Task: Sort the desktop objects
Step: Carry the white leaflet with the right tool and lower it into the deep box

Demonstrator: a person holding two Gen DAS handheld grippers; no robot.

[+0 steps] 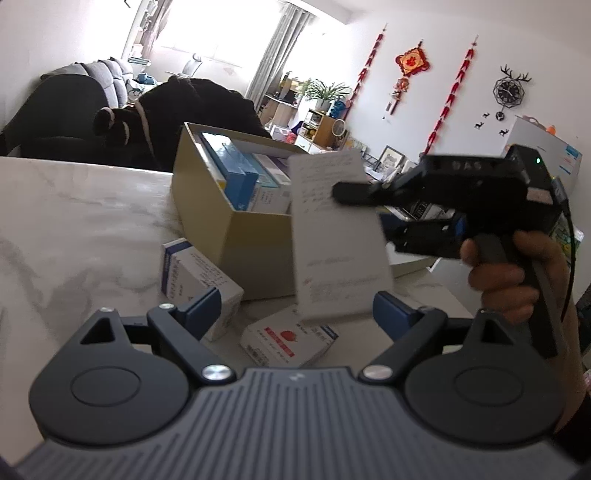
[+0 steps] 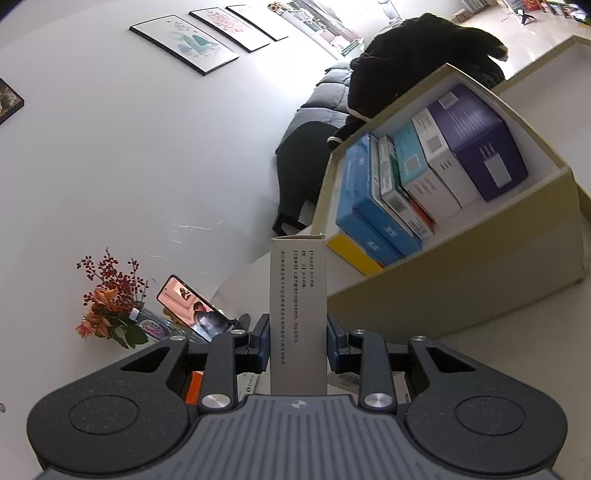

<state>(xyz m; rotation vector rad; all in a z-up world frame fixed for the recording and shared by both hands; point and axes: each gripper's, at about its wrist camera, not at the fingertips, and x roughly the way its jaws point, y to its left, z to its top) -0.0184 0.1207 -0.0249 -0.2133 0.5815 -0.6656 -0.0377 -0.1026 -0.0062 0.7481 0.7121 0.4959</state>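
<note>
Grey medicine box (image 2: 298,314) sits clamped in our right hand-held gripper (image 2: 297,345), lifted beside the open cardboard box (image 2: 454,284) of packed cartons. We should slot it upright into a gap. Our left hand-held gripper (image 1: 293,312) hangs released above loose boxes (image 1: 288,338) on the desk (image 1: 74,229).

Bright window (image 1: 207,33); grey sofa (image 1: 107,75)

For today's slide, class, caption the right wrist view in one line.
Right gripper holds a grey box beside the open carton of packed boxes.
</note>
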